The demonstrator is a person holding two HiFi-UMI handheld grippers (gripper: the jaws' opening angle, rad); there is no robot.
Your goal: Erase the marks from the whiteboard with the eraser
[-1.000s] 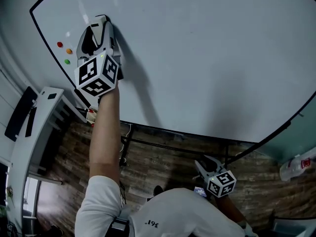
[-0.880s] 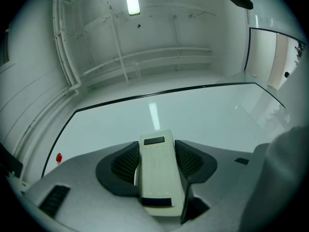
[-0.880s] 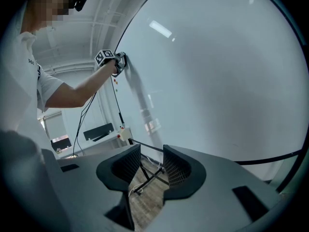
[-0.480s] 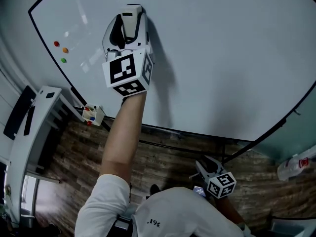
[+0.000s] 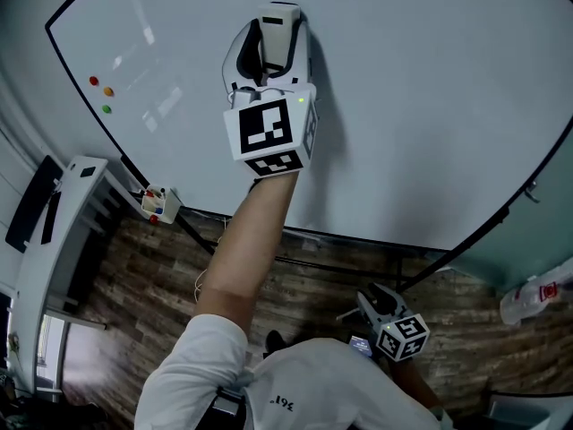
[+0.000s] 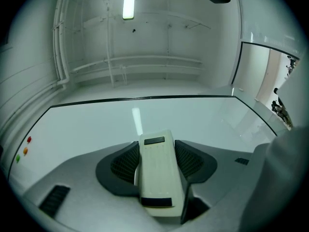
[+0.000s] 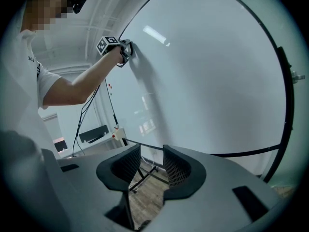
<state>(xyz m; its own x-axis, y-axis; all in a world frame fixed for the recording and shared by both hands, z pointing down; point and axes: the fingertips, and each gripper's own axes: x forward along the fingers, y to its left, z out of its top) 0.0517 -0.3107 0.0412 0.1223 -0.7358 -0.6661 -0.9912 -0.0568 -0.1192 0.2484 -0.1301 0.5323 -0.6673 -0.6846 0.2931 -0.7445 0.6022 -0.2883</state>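
Note:
The white eraser (image 6: pixel 157 170) sits between the jaws of my left gripper (image 6: pixel 155 158), which is shut on it. In the head view the left gripper (image 5: pixel 271 38) presses the eraser (image 5: pixel 278 18) flat against the whiteboard (image 5: pixel 430 88), high on the board and left of its middle. The board surface around it looks blank; I see no marks there. My right gripper (image 5: pixel 380 305) hangs low by my side, away from the board. In the right gripper view its jaws (image 7: pixel 150 166) stand open with only floor between them.
Three coloured magnets (image 5: pixel 100 92) sit near the board's left edge. A small marker holder (image 5: pixel 155 204) hangs at the lower left corner of the frame. A white table (image 5: pixel 63 240) stands left of the board, and wooden floor (image 5: pixel 313 285) lies below.
My left gripper has swept the eraser to the right across the board, from beside the magnets towards the middle. The right gripper has stayed put.

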